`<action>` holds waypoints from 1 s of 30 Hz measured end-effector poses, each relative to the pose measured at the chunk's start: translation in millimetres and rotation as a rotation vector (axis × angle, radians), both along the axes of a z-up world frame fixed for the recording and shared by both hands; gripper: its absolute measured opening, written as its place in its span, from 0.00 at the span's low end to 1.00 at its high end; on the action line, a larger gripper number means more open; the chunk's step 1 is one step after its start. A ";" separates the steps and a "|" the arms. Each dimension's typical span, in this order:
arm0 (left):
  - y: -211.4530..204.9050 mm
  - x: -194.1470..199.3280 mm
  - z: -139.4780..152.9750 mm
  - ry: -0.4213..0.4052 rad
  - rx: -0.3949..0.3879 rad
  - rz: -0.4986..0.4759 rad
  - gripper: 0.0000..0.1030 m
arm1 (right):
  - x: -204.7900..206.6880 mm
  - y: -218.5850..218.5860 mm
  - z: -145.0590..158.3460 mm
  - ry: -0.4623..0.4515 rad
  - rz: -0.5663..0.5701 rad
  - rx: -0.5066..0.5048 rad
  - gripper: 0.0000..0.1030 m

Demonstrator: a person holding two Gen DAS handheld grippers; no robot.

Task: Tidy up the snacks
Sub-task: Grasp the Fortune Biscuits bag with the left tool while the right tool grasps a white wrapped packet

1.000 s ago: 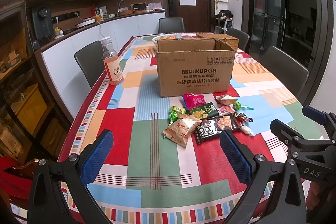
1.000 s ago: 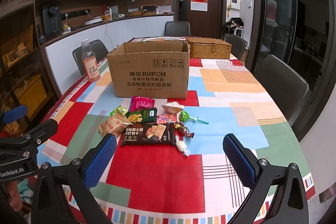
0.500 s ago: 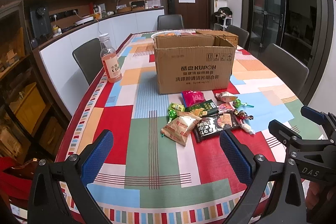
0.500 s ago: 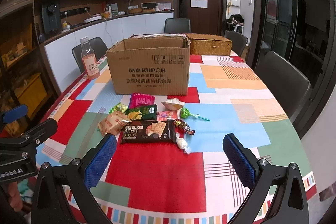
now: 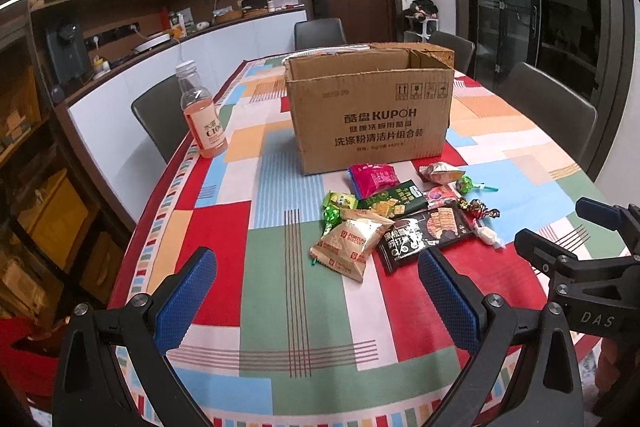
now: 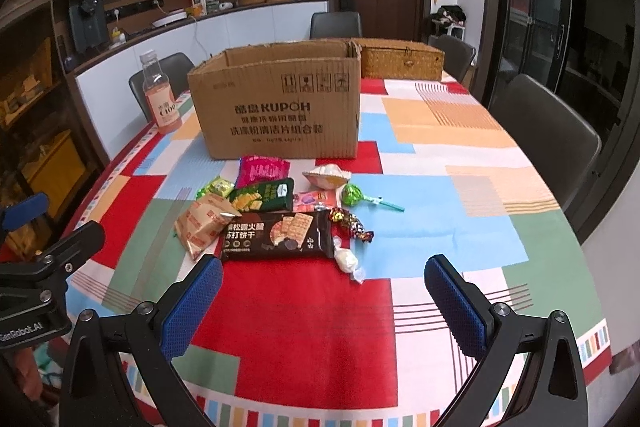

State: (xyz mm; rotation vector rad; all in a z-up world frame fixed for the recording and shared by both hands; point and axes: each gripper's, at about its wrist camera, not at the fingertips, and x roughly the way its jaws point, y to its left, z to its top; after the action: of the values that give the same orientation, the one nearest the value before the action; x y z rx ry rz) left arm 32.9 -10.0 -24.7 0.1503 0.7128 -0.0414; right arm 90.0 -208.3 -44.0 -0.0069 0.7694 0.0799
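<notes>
An open cardboard box (image 5: 370,115) (image 6: 280,107) stands mid-table. In front of it lies a pile of snacks: a tan biscuit pack (image 5: 352,241) (image 6: 204,225), a black cracker pack (image 5: 424,233) (image 6: 278,235), a green pack (image 5: 394,199) (image 6: 264,195), a pink pack (image 5: 374,179) (image 6: 262,169), a green lollipop (image 5: 468,185) (image 6: 354,195) and small candies (image 6: 346,259). My left gripper (image 5: 316,295) is open and empty, hovering near the table's front, short of the pile. My right gripper (image 6: 320,303) is open and empty, just short of the cracker pack.
A bottle of pink drink (image 5: 202,115) (image 6: 160,95) stands left of the box near the table edge. A wicker basket (image 6: 400,59) sits behind the box. Grey chairs (image 6: 544,127) surround the table. The checkered tablecloth (image 6: 300,327) covers the near table.
Both grippers have moved slightly forward toward the snack pile; the box and snacks look a bit nearer. Nothing on the table has moved.
</notes>
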 end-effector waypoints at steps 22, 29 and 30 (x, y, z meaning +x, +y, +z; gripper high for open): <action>-10.0 67.5 -50.9 0.119 0.027 -0.114 0.79 | 58.8 -4.2 -54.0 0.188 0.004 -0.011 0.69; -13.0 88.2 -70.4 0.185 -0.010 -0.132 0.76 | 69.4 -4.7 -64.7 0.229 0.006 -0.024 0.60; -13.4 90.2 -71.9 0.189 -0.009 -0.132 0.76 | 70.8 -4.5 -66.2 0.234 0.006 -0.027 0.59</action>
State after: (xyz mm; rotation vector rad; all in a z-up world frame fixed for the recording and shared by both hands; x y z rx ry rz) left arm 123.1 -23.3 -96.6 0.1866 0.8900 -0.1866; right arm 160.8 -212.8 -110.2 -0.0261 1.0041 0.0768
